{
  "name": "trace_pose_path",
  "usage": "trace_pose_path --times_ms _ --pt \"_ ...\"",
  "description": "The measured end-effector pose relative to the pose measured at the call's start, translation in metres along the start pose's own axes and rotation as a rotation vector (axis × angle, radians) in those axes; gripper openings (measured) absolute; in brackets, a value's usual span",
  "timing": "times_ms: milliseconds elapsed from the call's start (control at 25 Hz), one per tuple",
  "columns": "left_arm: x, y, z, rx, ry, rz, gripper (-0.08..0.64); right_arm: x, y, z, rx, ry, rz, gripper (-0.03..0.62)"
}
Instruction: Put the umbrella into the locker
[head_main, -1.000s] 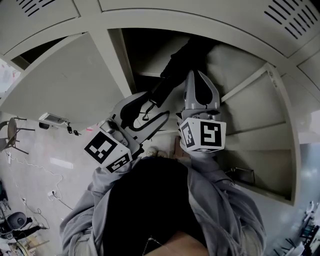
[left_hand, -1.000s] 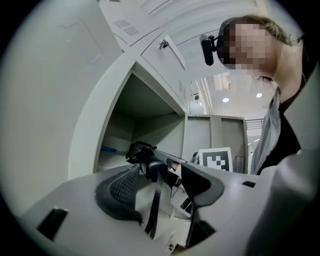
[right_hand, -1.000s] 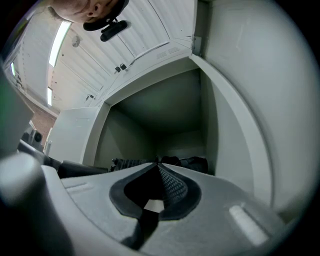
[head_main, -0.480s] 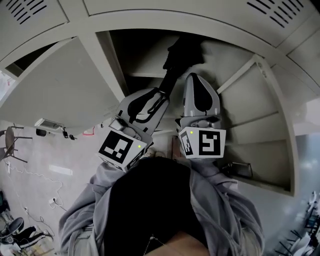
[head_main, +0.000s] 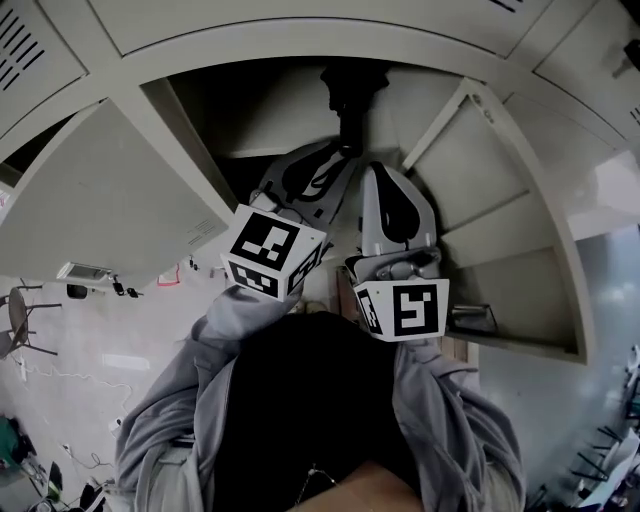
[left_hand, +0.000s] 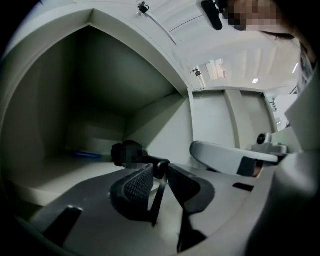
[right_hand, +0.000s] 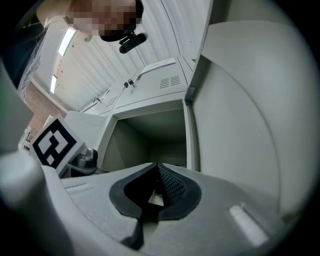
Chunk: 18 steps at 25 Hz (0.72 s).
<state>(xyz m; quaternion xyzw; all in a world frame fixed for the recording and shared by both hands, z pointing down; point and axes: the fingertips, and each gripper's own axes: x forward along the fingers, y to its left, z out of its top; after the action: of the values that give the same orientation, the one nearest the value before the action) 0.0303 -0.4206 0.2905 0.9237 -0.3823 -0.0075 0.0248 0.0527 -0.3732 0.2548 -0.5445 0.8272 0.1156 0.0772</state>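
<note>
**A:** Which step is in hand now?

**B:** The putting-in itself. The umbrella (head_main: 347, 100), black and folded, points its far end into the open compartment of the locker (head_main: 280, 115). In the left gripper view it lies low over the compartment floor, but I cannot tell whether it rests there.

**A:** Which one holds it?

**B:** The left hand-held gripper (left_hand: 160, 170). Its jaws are closing, and the handle end of the umbrella is between the pads, with a thin strap hanging down from it. The pads seem to press on the handle from both sides. The right hand-held gripper (right_hand: 158, 172) is just beside the left one, in front of the same opening. Its jaws are pressed together, with nothing between them.

**A:** So the task is nearly done?

**B:** More than half done, I would judge. As far as I can tell, the handle end is only at the front edge of the opening.

**A:** And the next move?

**B:** Probably to push the umbrella deeper, straight along its own length and clear of the door edges, until all of it is inside. After that, to open the jaws and draw back.
</note>
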Motion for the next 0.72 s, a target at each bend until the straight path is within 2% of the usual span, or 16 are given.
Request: trace_pose_path --times_ms 440,640,720 --pt "0.033 -0.003 -0.002 -0.008 0.023 0.01 0.081 -0.014 -0.005 0.006 -0.015 -0.006 -0.02 0.003" --pt "0.019 -0.005 0.008 -0.017 -0.016 0.007 0.081 -0.015 -0.004 0.006 -0.004 -0.014 -0.02 0.003" --pt "0.006 -0.001 0.014 -0.014 -0.033 0.033 0.081 -0.013 -0.003 0.006 -0.001 -0.017 -0.02 0.003"
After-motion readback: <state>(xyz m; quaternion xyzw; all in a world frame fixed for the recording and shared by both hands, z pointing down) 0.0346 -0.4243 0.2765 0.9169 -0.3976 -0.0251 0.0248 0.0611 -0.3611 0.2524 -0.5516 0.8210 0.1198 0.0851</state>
